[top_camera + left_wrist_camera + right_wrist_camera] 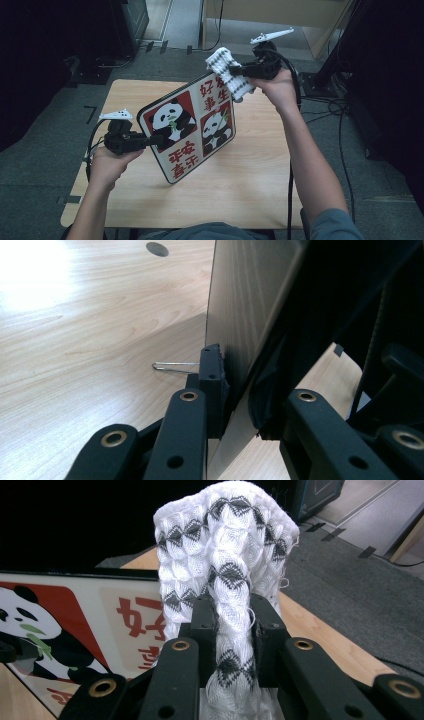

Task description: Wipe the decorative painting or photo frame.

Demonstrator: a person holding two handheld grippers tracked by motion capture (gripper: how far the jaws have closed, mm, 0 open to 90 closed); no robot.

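A light wooden table point(235, 175) stands on grey carpet, with dark furniture and cables around it. The left gripper point(159, 139) is clamped on the lower left edge of a panda board point(192, 131), its jaws pressed onto the thin panel, as the left gripper view point(220, 390) confirms; the board stands tilted, lifted at its far end. The right gripper point(239, 71) pinches a white cloth with a black pattern point(229, 72), bunched between its jaws point(230, 625) and draped against the board's upper right corner. The likely trouble: the board hangs from a single edge grip, so firm wiping pressure at the far corner could twist it in the jaws or let it slip onto the table. The cloth, held by a narrow fold, could also snag on the corner and pull free.
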